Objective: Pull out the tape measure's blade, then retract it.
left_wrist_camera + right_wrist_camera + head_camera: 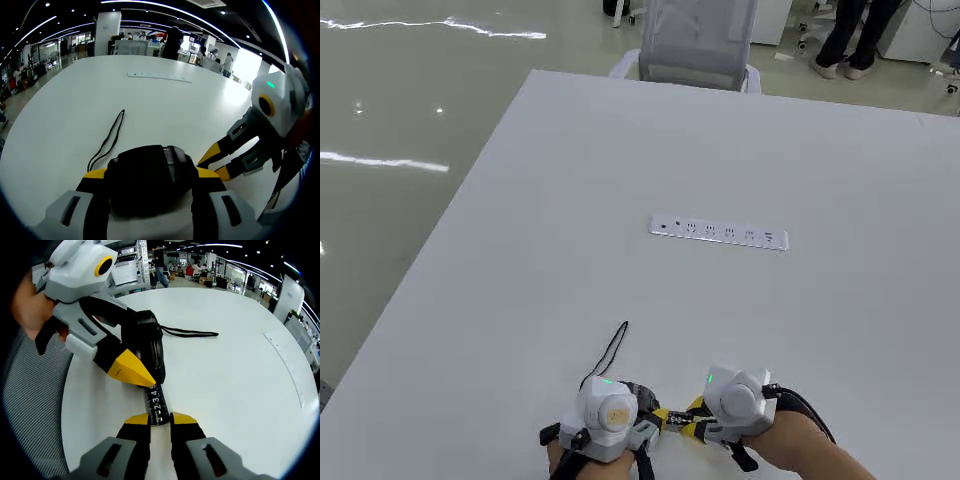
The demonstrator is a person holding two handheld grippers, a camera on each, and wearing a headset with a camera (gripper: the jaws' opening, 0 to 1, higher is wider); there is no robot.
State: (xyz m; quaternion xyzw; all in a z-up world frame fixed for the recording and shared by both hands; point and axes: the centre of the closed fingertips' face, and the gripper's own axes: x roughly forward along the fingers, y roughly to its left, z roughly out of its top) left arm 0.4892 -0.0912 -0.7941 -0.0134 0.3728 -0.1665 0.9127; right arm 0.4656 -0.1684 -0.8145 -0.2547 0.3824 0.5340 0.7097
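We find the bench [520, 250] open ahead; a power strip [719, 232] lies well off, and a black cord [612, 352] trails near the left tool [655, 418].

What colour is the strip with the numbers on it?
The strip is black with white numbers, clearest in the right gripper view.

The left gripper [150, 176] is being held low and close to the body, its fingers [95, 174] being clamped on either side of the tape measure [150, 192]. The right gripper [160, 418] is being pointed straight at it, tip to tip, its fingers [137, 420] being pinched on the blade [156, 401]. Each gripper is being gripped from behind by a hand, the left hand [27, 305] and the right hand [792, 440], with both wrists being kept near each other.
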